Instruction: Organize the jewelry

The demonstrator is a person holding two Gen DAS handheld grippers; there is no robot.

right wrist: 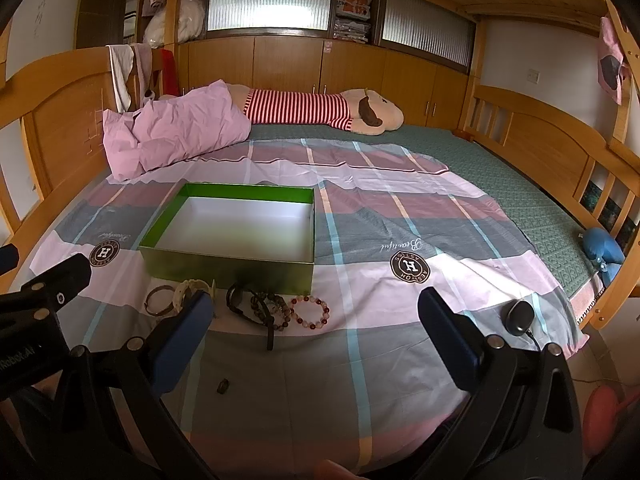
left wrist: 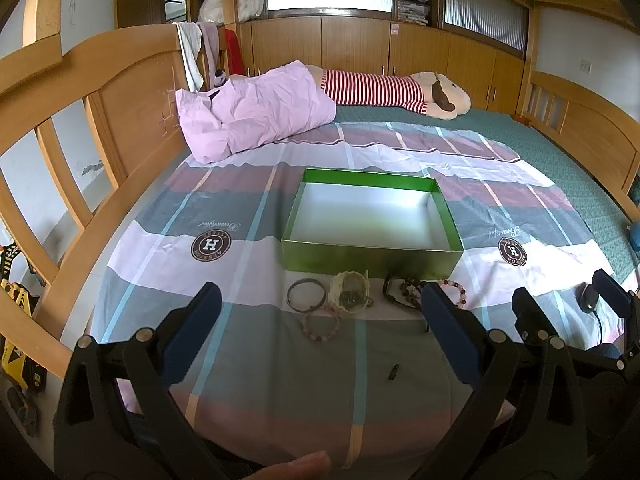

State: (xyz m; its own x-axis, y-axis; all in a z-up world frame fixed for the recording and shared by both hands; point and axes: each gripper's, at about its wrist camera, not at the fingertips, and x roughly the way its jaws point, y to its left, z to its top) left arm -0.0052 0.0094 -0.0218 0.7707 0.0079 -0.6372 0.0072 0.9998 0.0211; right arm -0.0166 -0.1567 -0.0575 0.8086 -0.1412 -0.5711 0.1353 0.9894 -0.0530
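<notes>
An empty green box (left wrist: pixel 370 258) (right wrist: pixel 228 270) with a white inside lies on the plaid bedsheet. In front of it lie a dark bangle (left wrist: pixel 306 295) (right wrist: pixel 158 300), a cream watch (left wrist: pixel 349 292) (right wrist: pixel 191 287), a pale pink bead bracelet (left wrist: pixel 320 326), a dark beaded bracelet pile (left wrist: pixel 404 289) (right wrist: pixel 260 306) and a red-and-white bead bracelet (right wrist: pixel 310 312) (left wrist: pixel 454 290). A small dark ring (left wrist: pixel 394 372) (right wrist: pixel 223 386) lies nearer. My left gripper (left wrist: pixel 320 320) is open and empty, short of the jewelry. My right gripper (right wrist: pixel 312 320) is open and empty, to its right.
A pink pillow (left wrist: pixel 252 114) and a striped plush toy (left wrist: pixel 384 90) lie at the far side. A black mouse (right wrist: pixel 519 317) (left wrist: pixel 587 297) lies at the sheet's right edge. Wooden bed rails (left wrist: pixel 72 168) (right wrist: pixel 560 148) bound both sides.
</notes>
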